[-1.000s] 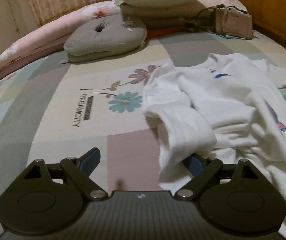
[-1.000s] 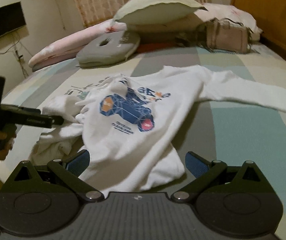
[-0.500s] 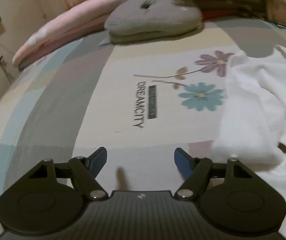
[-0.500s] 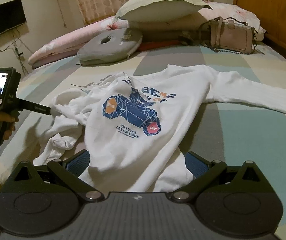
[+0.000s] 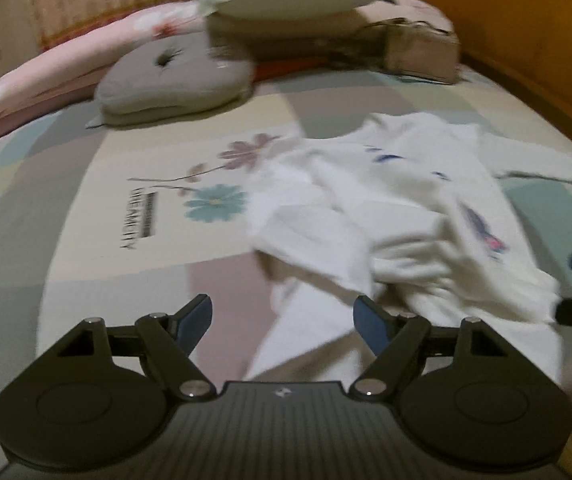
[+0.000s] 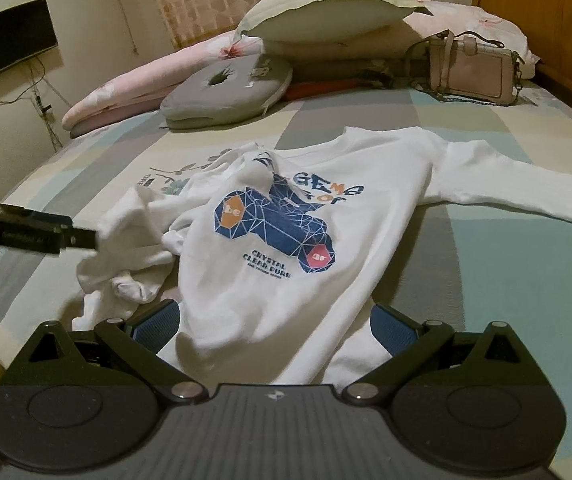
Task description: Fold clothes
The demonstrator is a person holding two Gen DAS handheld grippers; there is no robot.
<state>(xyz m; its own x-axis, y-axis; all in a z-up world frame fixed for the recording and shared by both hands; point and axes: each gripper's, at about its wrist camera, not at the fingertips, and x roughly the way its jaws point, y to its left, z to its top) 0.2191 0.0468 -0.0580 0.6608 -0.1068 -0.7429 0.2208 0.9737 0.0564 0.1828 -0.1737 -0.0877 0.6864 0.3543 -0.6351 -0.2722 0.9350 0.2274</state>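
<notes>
A white long-sleeved sweatshirt (image 6: 286, 248) with a blue, orange and red print lies front up on the bed. Its right sleeve (image 6: 506, 192) is stretched out flat, and its other sleeve is bunched in a heap (image 6: 134, 256). My right gripper (image 6: 274, 322) is open, low over the hem, with white cloth lying between its blue pads (image 6: 390, 326). My left gripper (image 5: 282, 316) is open too, with the crumpled sleeve (image 5: 318, 240) just ahead and partly between its fingers. In the right wrist view the left gripper (image 6: 46, 234) comes in from the left, its tip at the heap.
A grey cushion (image 6: 226, 92), stacked pillows (image 6: 326, 12) and a pink handbag (image 6: 474, 72) lie at the head of the bed. A wooden board (image 6: 546, 20) runs along the right. The patchwork bedspread (image 5: 126, 200) falls off at the left edge, where a wall screen (image 6: 10, 48) hangs.
The left gripper swung from the bare bedspread back to the right, so the bunched sleeve now lies at its fingers. The right gripper edged forward over the hem. Both stayed open.
</notes>
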